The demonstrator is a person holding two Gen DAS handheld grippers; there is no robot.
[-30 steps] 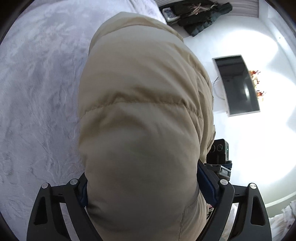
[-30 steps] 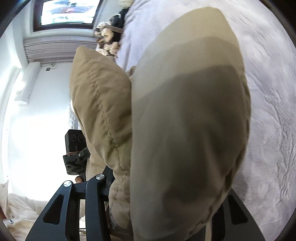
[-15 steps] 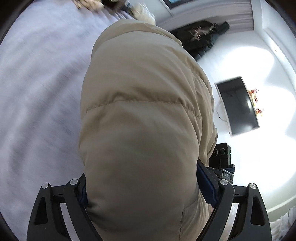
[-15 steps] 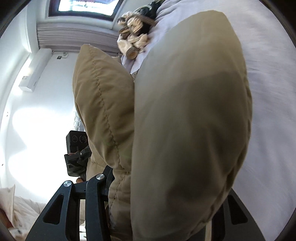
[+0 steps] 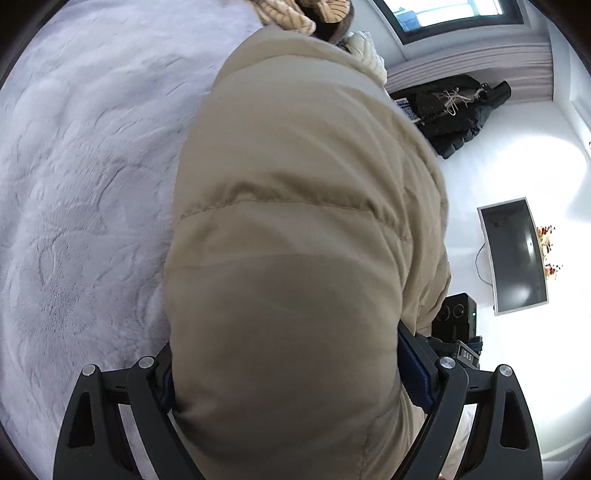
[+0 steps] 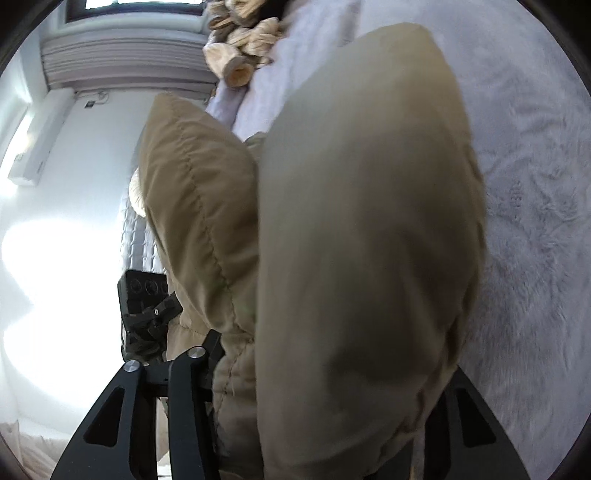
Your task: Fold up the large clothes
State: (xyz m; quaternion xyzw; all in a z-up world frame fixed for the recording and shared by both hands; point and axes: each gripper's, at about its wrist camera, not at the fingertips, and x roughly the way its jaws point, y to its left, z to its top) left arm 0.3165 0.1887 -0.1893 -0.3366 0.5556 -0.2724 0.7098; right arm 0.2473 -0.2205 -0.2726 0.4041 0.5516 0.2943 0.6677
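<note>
A beige puffer jacket (image 5: 295, 240) fills the middle of the left wrist view, bulging out between the fingers of my left gripper (image 5: 288, 373), which is shut on it. The same jacket (image 6: 369, 240) fills the right wrist view, where my right gripper (image 6: 325, 376) is shut on another thick fold of it. The jacket is held above a pale grey fluffy bed cover (image 5: 85, 184), which also shows in the right wrist view (image 6: 535, 221). The fingertips of both grippers are hidden by the fabric. The other gripper's black body shows beside the jacket in each view (image 5: 456, 325) (image 6: 144, 306).
A pile of beige knitted clothes (image 5: 291, 14) lies at the far end of the bed, also in the right wrist view (image 6: 240, 44). A dark coat (image 5: 458, 110) and a wall screen (image 5: 517, 254) are on the white wall side.
Both grippers have swung with the jacket toward the far end of the bed. The knitted pile and the window have come further into view. Both grips are unchanged.
</note>
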